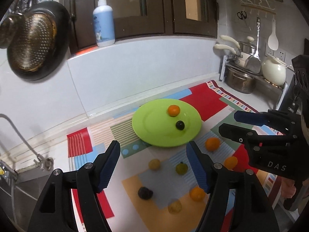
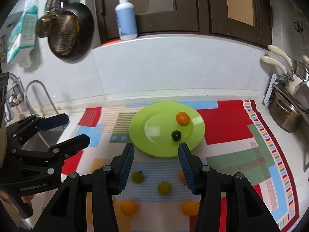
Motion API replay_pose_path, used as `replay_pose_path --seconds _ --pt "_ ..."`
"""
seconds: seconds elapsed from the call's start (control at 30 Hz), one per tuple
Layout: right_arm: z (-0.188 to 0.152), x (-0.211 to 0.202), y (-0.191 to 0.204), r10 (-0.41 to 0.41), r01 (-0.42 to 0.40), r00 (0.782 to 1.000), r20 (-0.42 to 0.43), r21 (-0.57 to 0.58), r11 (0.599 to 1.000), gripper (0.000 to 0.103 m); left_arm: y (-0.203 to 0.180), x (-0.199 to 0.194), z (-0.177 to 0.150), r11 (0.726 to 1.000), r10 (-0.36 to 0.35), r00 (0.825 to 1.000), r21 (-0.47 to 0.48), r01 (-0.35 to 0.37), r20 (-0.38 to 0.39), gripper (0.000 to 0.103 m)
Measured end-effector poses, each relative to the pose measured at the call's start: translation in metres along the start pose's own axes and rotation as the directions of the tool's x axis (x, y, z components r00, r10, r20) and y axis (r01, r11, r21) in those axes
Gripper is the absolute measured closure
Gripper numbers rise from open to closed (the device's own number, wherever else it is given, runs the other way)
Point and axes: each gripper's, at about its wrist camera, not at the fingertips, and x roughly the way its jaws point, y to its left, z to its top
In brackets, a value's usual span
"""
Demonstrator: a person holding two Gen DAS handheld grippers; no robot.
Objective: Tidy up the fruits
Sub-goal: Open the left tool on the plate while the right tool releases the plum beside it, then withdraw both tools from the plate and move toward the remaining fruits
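Note:
A green plate (image 1: 150, 123) (image 2: 152, 127) lies at the back of a colourful mat and carries an orange fruit (image 1: 173, 110) (image 2: 182, 118) and a small dark fruit (image 1: 180, 125) (image 2: 176, 135). Several loose fruits lie on the mat in front of it: orange ones (image 1: 212, 144) (image 2: 129, 207), yellow-green ones (image 1: 181, 168) (image 2: 164, 188) and a dark one (image 1: 145, 193). My left gripper (image 1: 153, 145) (image 2: 77, 128) hangs open and empty above the loose fruits. To its right, my right gripper (image 2: 156, 147) (image 1: 228, 121) is also open, with nothing between its fingers.
A sink with a faucet (image 2: 36, 94) lies left of the mat. Pots on a rack (image 1: 239, 79) stand at the right. A soap bottle (image 1: 103, 21) stands on the ledge, and a dark pan with a strainer (image 1: 36, 40) hangs on the wall.

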Motion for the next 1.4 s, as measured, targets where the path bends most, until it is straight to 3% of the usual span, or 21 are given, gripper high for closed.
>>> replay_pose_path --seconds 0.6,0.83,1.4 --pt "-0.042 -0.052 0.033 0.028 -0.021 0.997 0.069 -0.108 0.994 0.055 -0.010 -0.055 -0.056 1.000 0.021 0.997 0.005 -0.022 0.070 0.032" --pt "-0.058 -0.048 0.039 0.055 -0.052 0.998 0.022 -0.125 0.991 0.055 -0.010 -0.060 -0.070 0.999 0.026 0.995 0.022 -0.028 0.095 0.032" --pt "-0.092 -0.018 0.050 0.035 -0.051 0.996 -0.079 -0.218 0.975 0.055 -0.015 -0.028 -0.101 0.983 -0.049 0.999 0.179 0.045 0.019 0.032"
